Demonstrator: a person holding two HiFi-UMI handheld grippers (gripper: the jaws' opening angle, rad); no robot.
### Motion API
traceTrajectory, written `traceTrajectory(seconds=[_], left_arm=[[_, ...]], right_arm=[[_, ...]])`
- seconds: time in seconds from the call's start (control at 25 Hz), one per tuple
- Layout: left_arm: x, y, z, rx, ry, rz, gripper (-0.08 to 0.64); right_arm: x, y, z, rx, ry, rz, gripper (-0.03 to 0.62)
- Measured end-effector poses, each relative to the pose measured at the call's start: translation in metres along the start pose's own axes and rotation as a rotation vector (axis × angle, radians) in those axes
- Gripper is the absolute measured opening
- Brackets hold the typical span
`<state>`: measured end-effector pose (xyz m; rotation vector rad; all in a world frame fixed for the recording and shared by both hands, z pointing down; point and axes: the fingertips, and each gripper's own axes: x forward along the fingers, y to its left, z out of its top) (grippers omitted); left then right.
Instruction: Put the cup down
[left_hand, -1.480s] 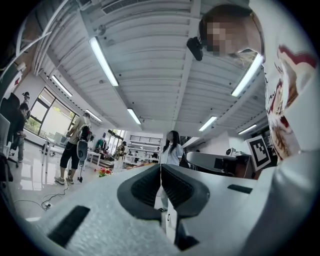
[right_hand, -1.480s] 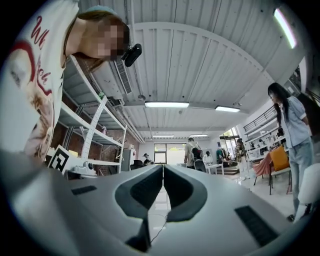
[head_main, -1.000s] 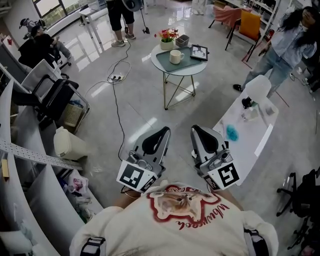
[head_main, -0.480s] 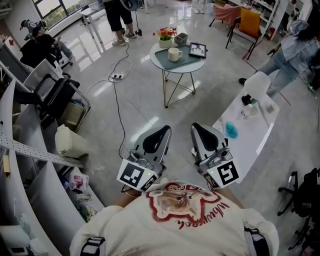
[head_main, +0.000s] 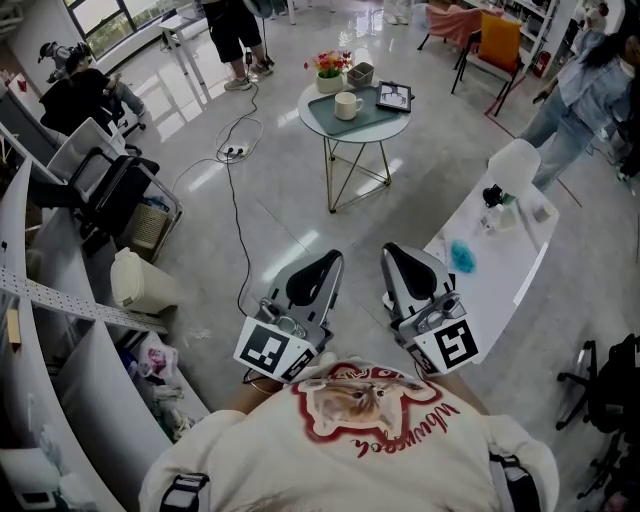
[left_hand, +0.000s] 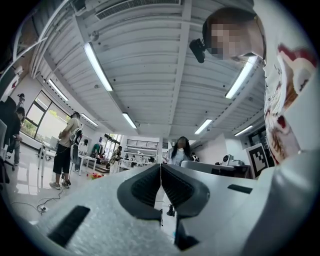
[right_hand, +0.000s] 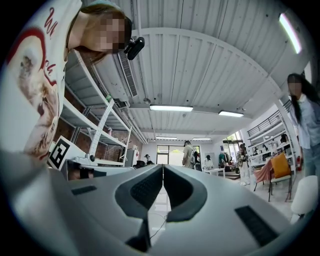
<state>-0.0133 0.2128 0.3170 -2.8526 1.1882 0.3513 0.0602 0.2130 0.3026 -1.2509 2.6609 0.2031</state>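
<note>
Head view, left side: a black office chair (head_main: 105, 190) stands by the shelving. A white bin (head_main: 140, 285) sits on the floor just near of it. A black cable (head_main: 235, 215) runs across the floor from a power strip (head_main: 232, 154) toward the near centre.

Left claw (head_main: 325, 263): held low, close to the person's chest and pointing away, well apart from any desk. In the left gripper view its jaws are pressed together at the tips (left_hand: 160, 167) with nothing between them.

Far centre: a round desk (head_main: 393, 130) on thin metal legs carries a grey-green tray (head_main: 365, 122). The white cup (head_main: 347, 106) stands upright on this tray, handle to the right, well apart from both claws. Flowers (head_main: 333, 68), a small grey box (head_main: 362, 75) and a dark framed item (head_main: 395, 98) sit along the far edge.

Right claw (head_main: 393, 256): beside the left one, at like height. In the right gripper view its jaws are likewise pressed together (right_hand: 162, 170), holding nothing.

Right: a long white desk (head_main: 500, 275) bears a teal item (head_main: 462, 257) and a black item (head_main: 492, 197). A person in a pale blue top (head_main: 590, 85) stands beyond it.
</note>
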Motion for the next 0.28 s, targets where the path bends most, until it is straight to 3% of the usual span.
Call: traceTrajectory(seconds=[0.28], left_arm=[[-0.0013,-0.0040,0.0057,-0.018,0.002,-0.007,0.017]], right_arm=[[0.0005,0.0046,0.0016,-0.008,-0.003,0.003,0.029]])
